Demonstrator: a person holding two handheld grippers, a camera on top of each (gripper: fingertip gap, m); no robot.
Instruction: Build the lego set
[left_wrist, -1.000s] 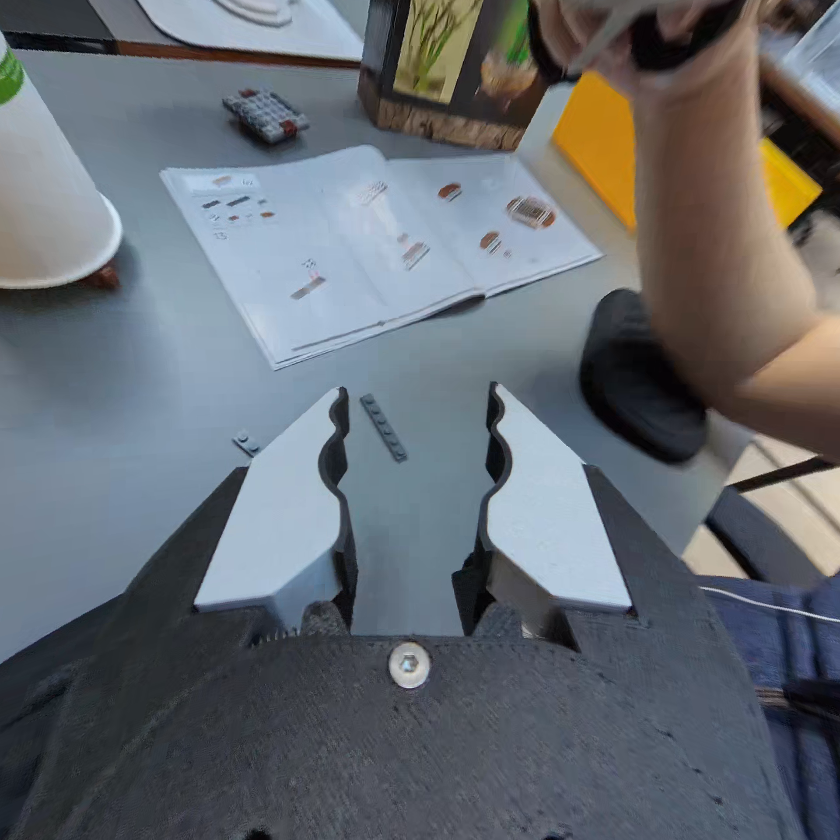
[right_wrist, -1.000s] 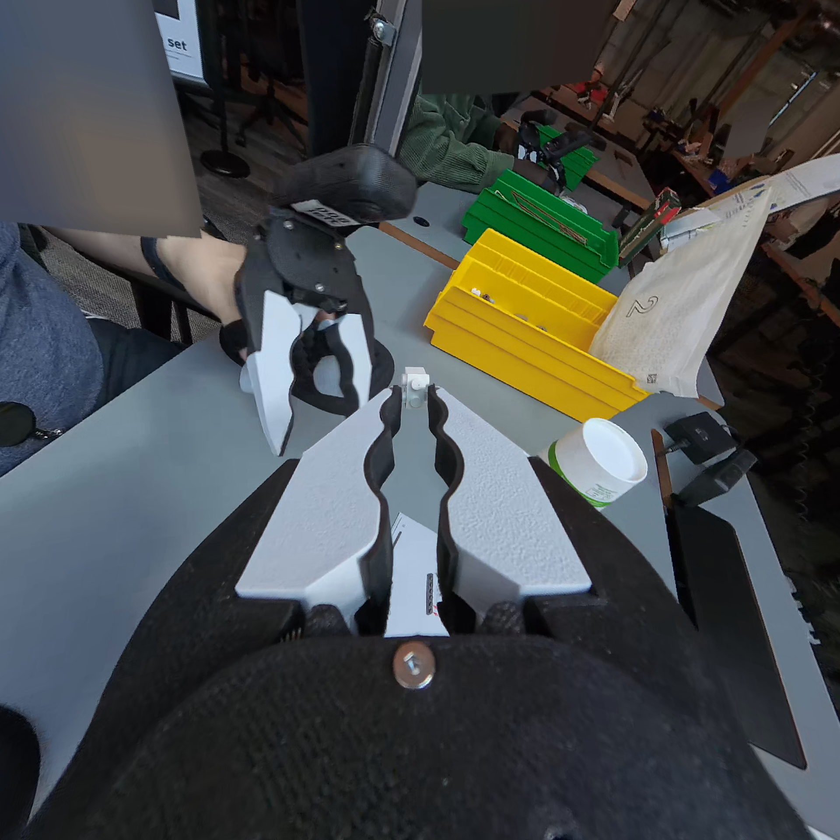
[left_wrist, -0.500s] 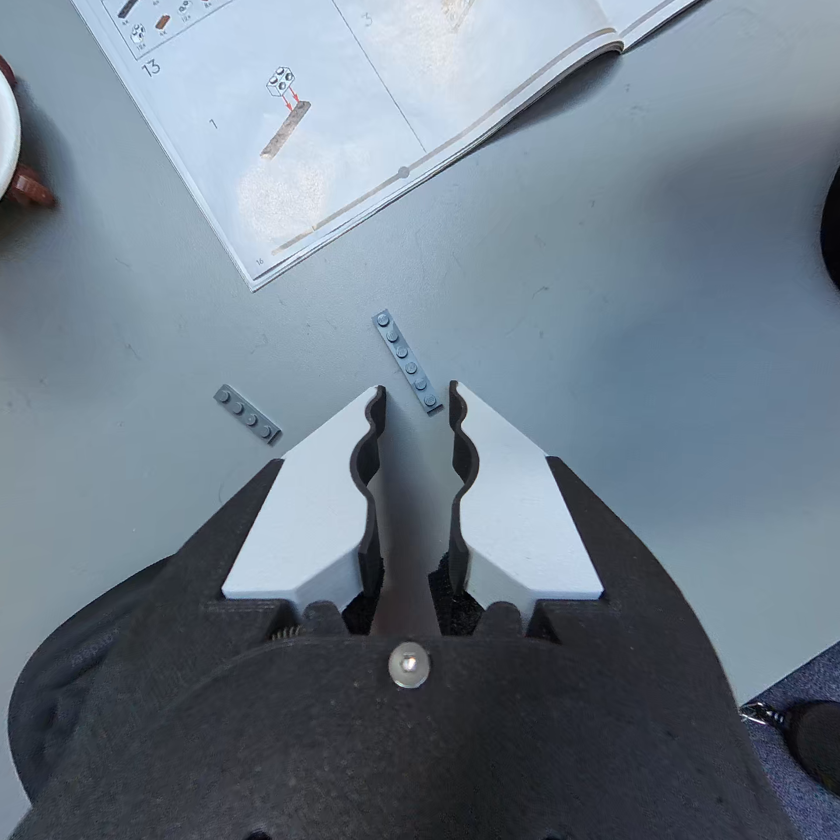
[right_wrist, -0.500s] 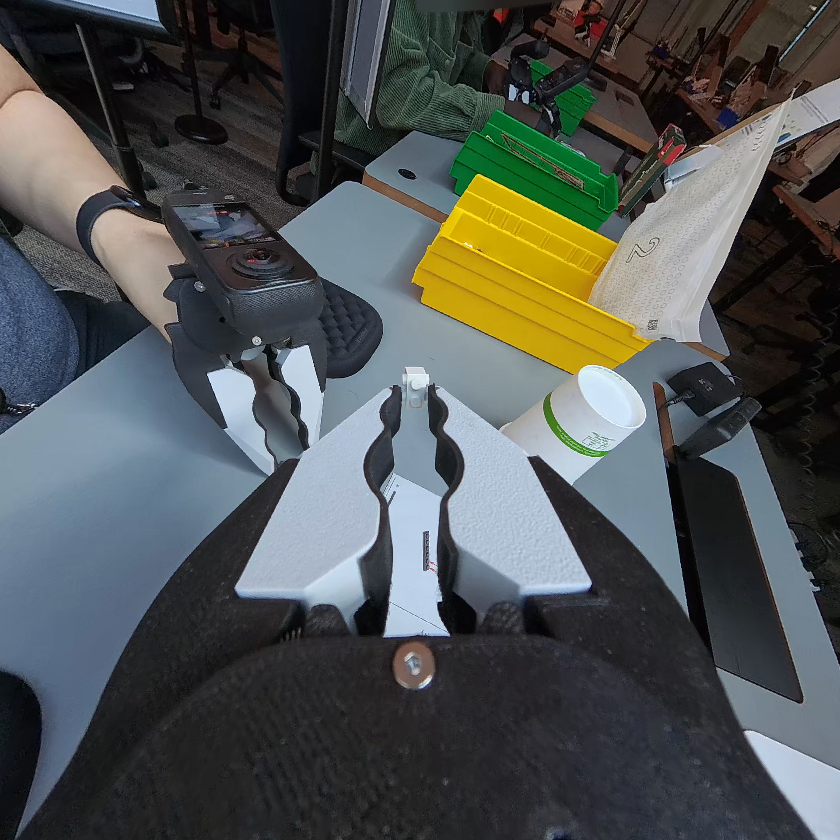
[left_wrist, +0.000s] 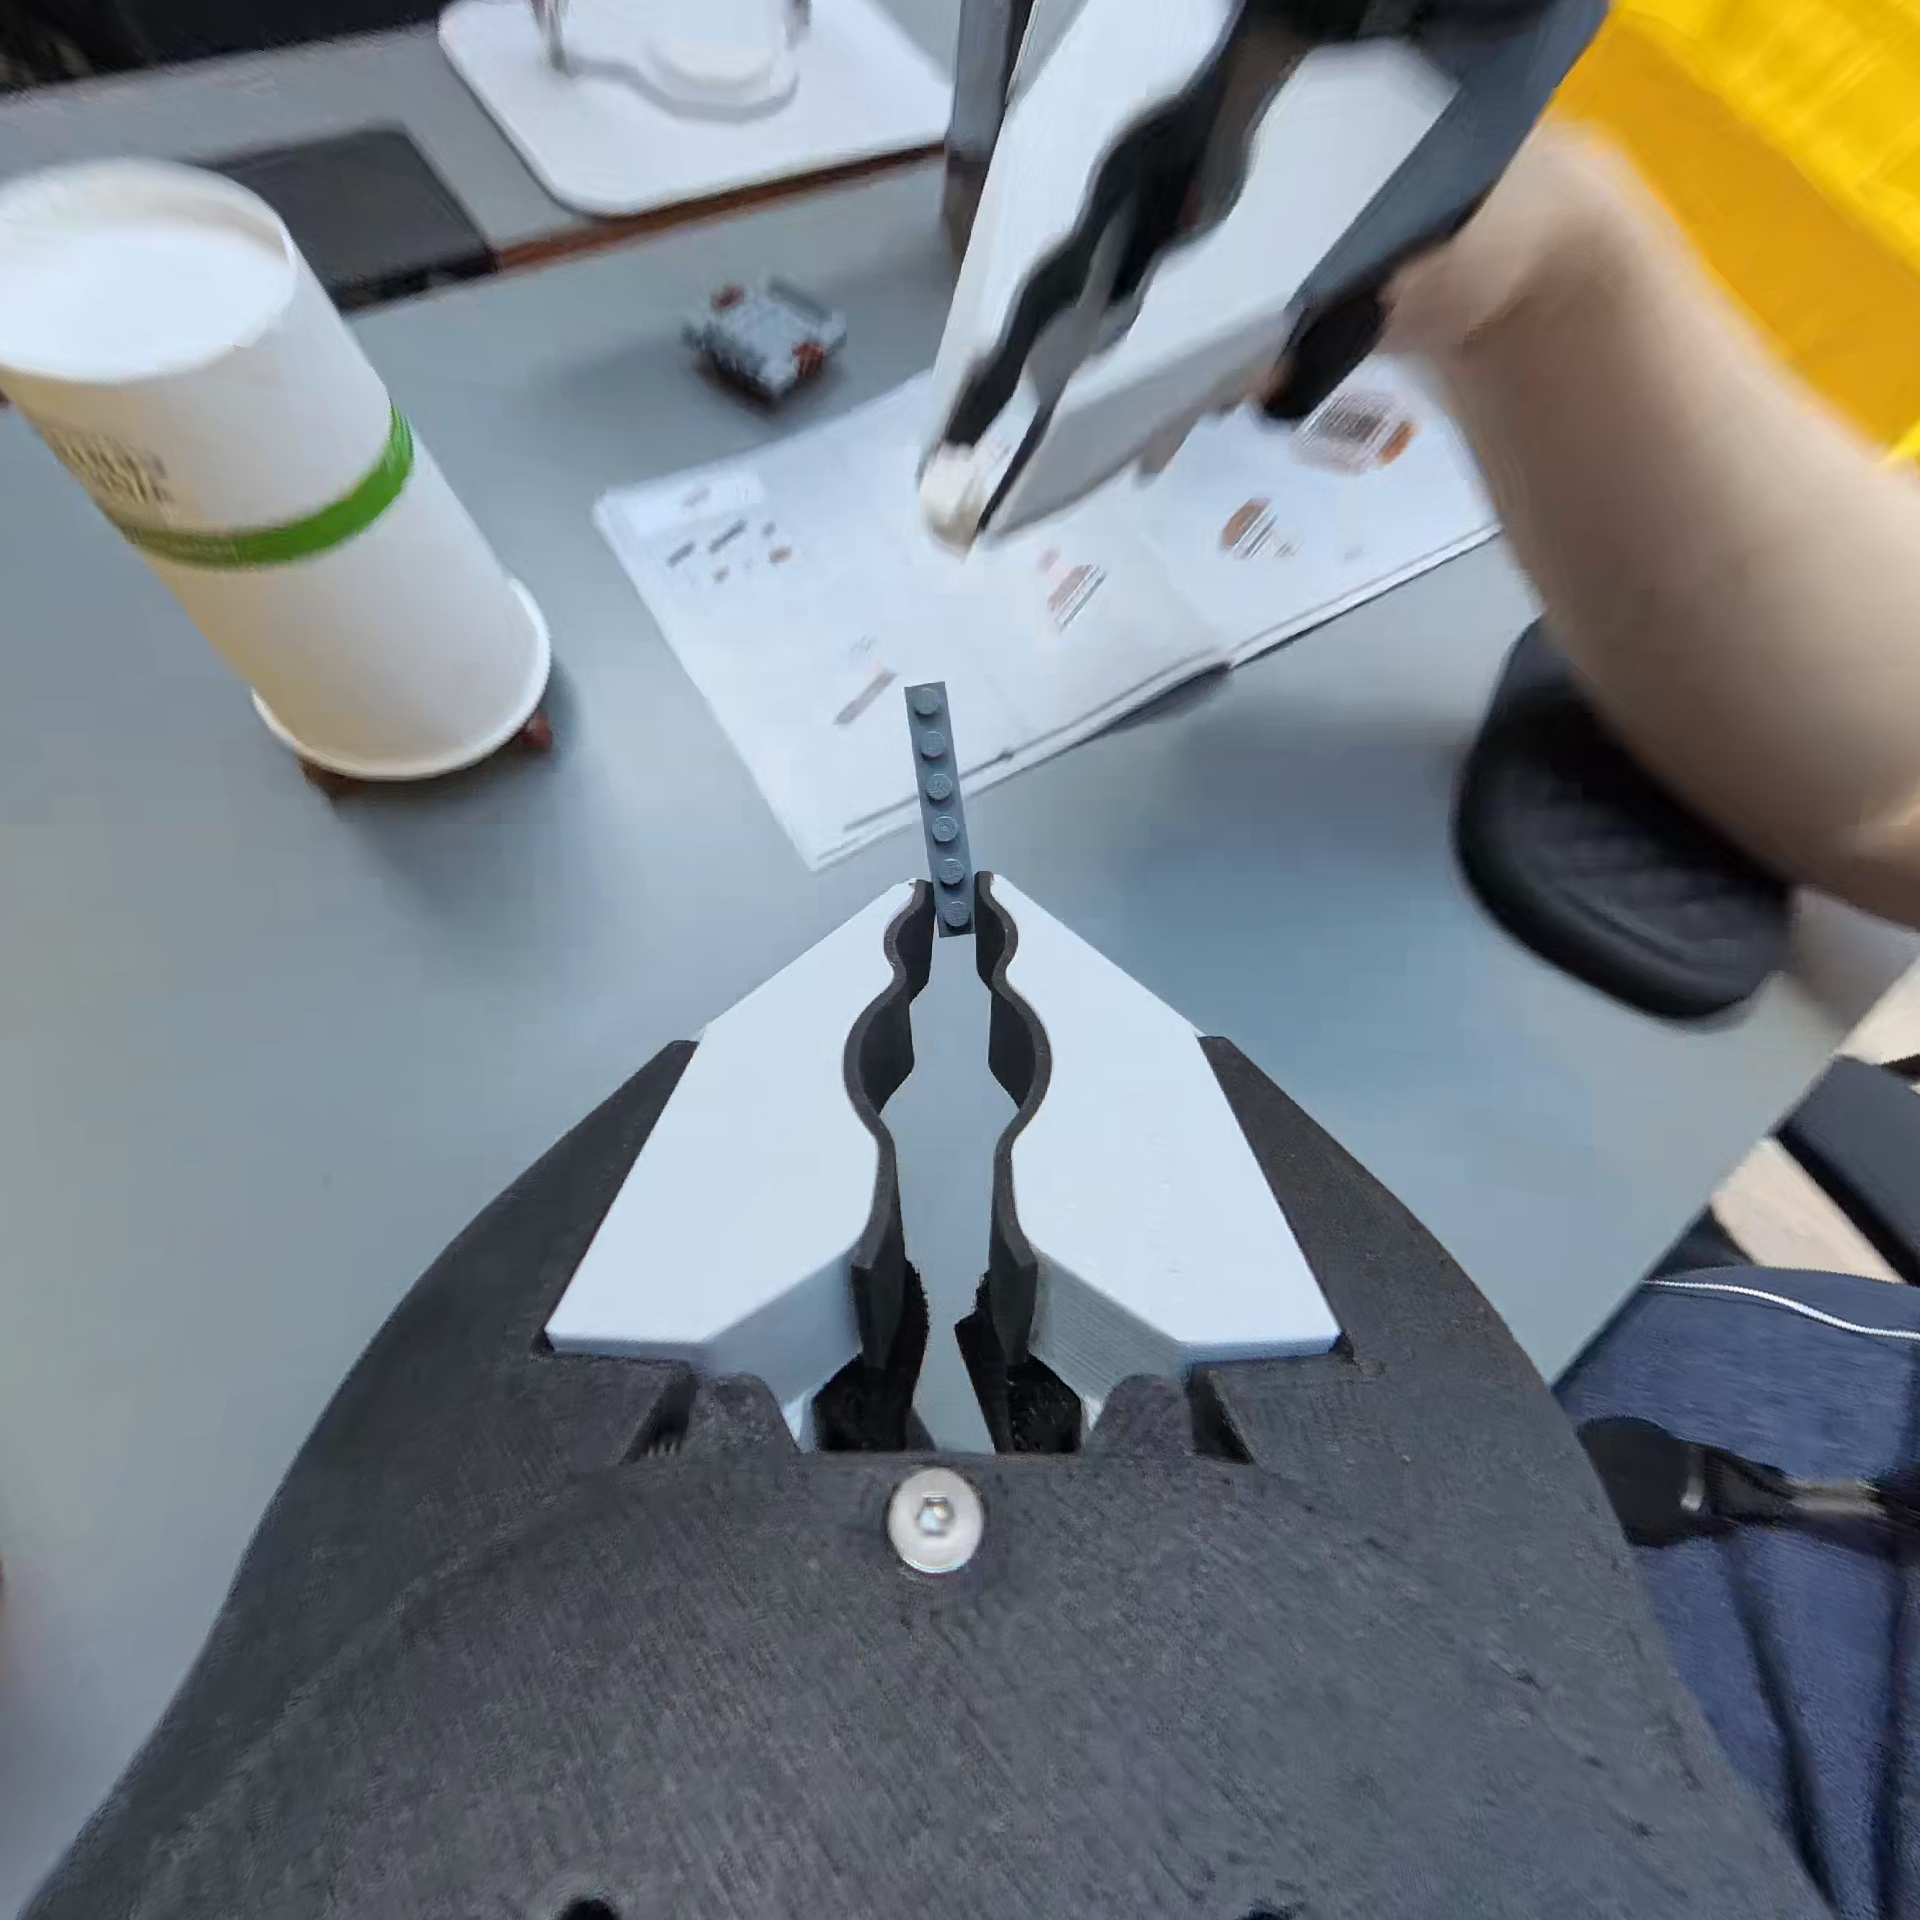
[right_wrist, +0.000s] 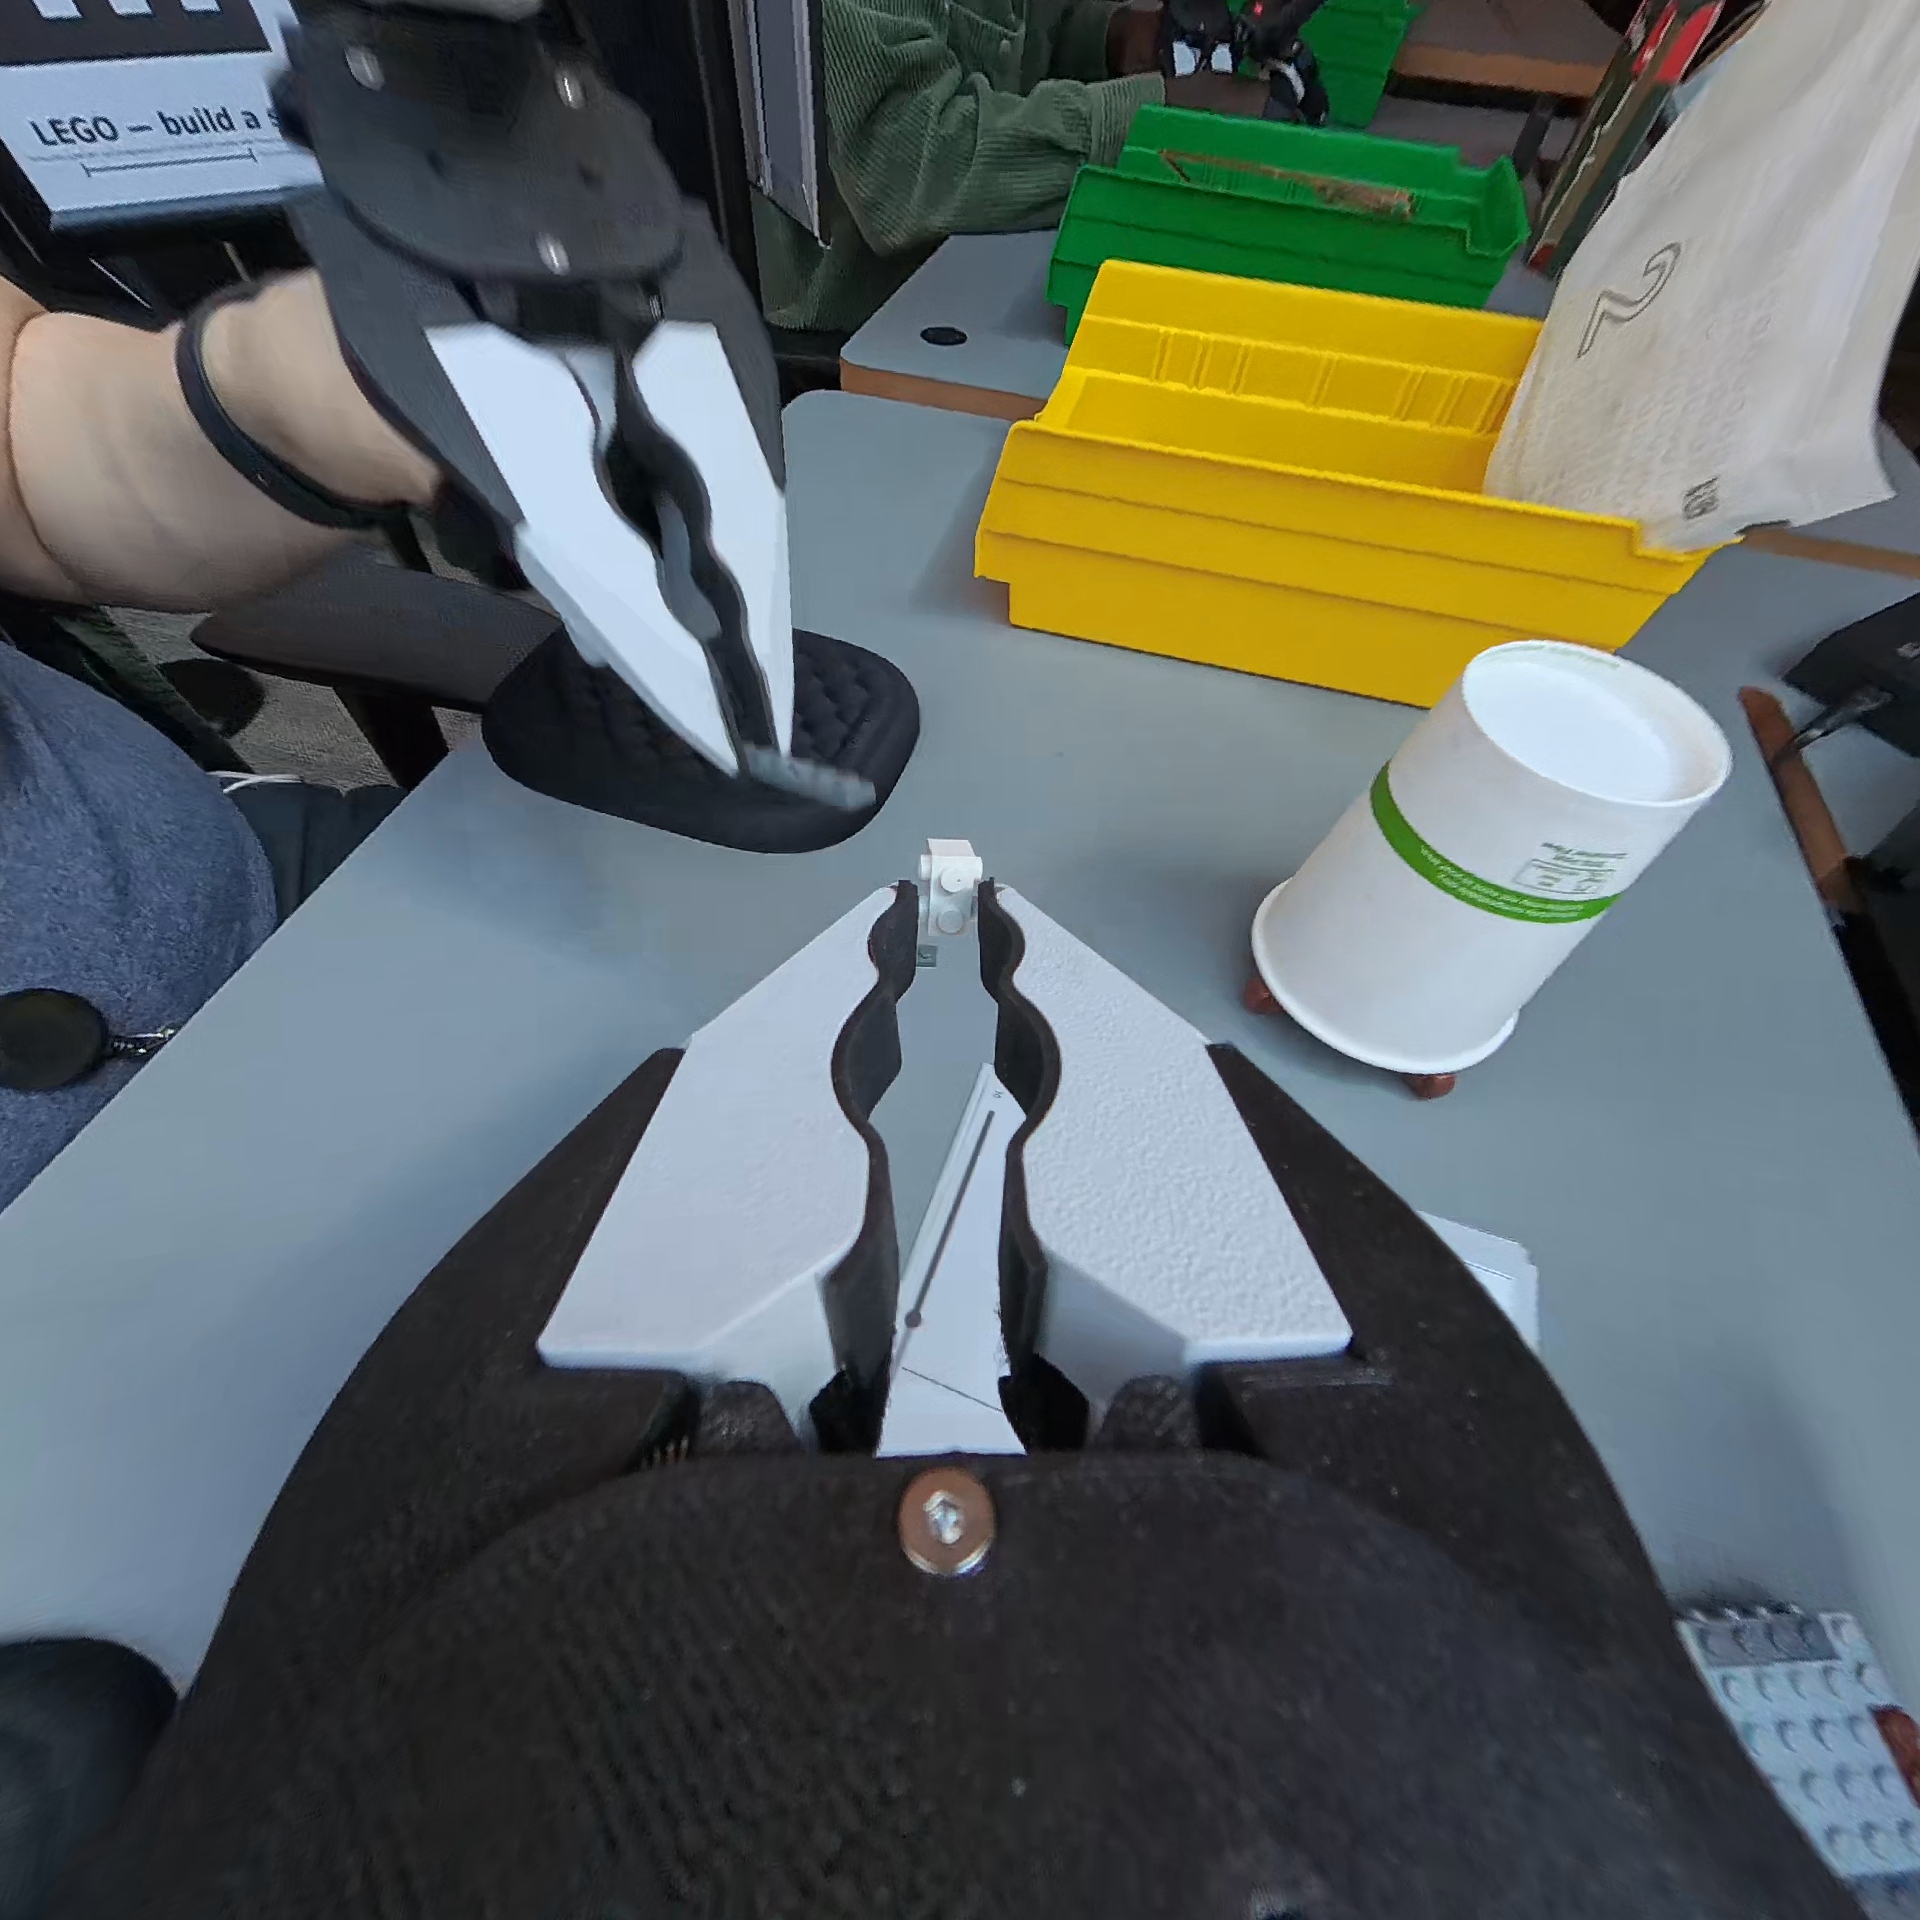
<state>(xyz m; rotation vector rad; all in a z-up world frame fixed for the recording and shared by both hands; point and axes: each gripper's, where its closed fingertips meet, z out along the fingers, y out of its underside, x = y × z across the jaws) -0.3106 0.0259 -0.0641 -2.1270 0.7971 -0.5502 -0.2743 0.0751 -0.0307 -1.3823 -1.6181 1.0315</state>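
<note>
The left gripper (left_wrist: 952, 902) is clamped on the near end of a long grey plate (left_wrist: 937, 800), which sticks out past its fingertips above the table (left_wrist: 312, 1039), over the near edge of the open instruction booklet (left_wrist: 1039, 634). Half a second ago that plate lay flat on the table just short of the booklet, with the fingers parted over it; now it is lifted and held. The right gripper (right_wrist: 948, 902) pinches a small white brick (right_wrist: 950, 883) at its tips, as it did a second ago, and in the left wrist view it has swung in above the booklet, close to the plate's far end. Both parts are therefore in hand, and the likely next step is to press the brick onto the plate's studs.

Left of the booklet stands an upturned paper cup (left_wrist: 260, 468) on small brown pieces; beyond the booklet sits a small grey assembly (left_wrist: 764, 338).

The right gripper is motion-blurred in the left wrist view, so the brick's orientation there is unclear. How deep the plate sits between the fingers cannot be made out, and the booklet is mostly covered in the right wrist view.
</note>
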